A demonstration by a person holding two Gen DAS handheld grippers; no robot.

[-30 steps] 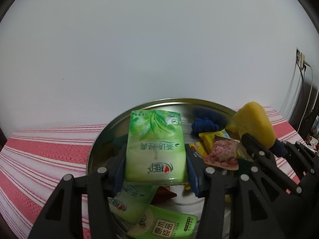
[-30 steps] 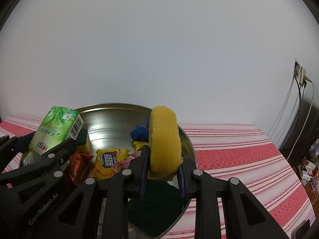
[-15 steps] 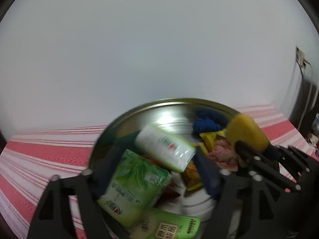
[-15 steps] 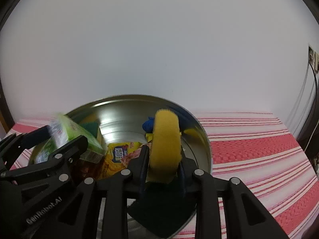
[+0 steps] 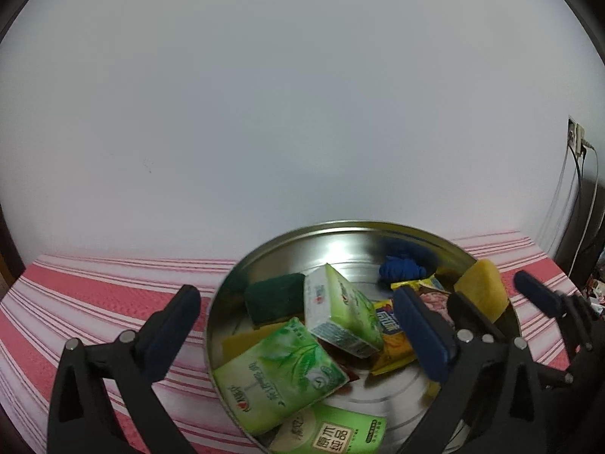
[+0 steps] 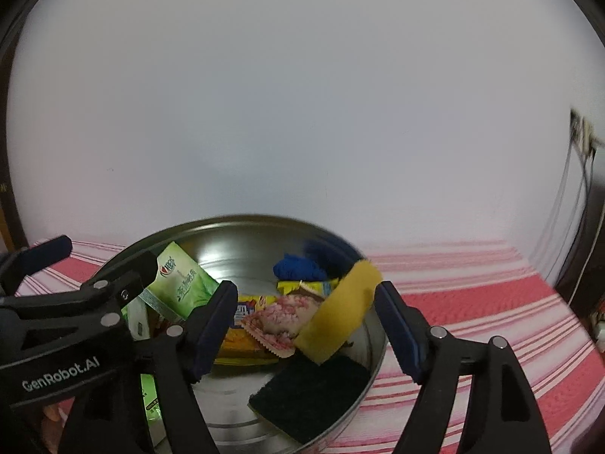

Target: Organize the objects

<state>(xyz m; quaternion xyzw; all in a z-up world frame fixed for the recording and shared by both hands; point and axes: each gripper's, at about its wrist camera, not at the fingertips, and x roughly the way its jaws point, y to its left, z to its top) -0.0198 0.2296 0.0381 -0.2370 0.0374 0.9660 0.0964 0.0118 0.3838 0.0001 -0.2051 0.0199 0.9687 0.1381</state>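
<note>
The metal bowl (image 5: 227,283) on the striped cloth (image 5: 94,291) now holds everything. The green tissue pack (image 5: 342,314), gripped a second ago, lies tilted on the pile, and the yellow sponge (image 6: 340,314) has dropped against the rim. The left gripper (image 5: 295,321) and right gripper (image 6: 302,321) are both opening, nothing pinched: two more items sorted.
</note>
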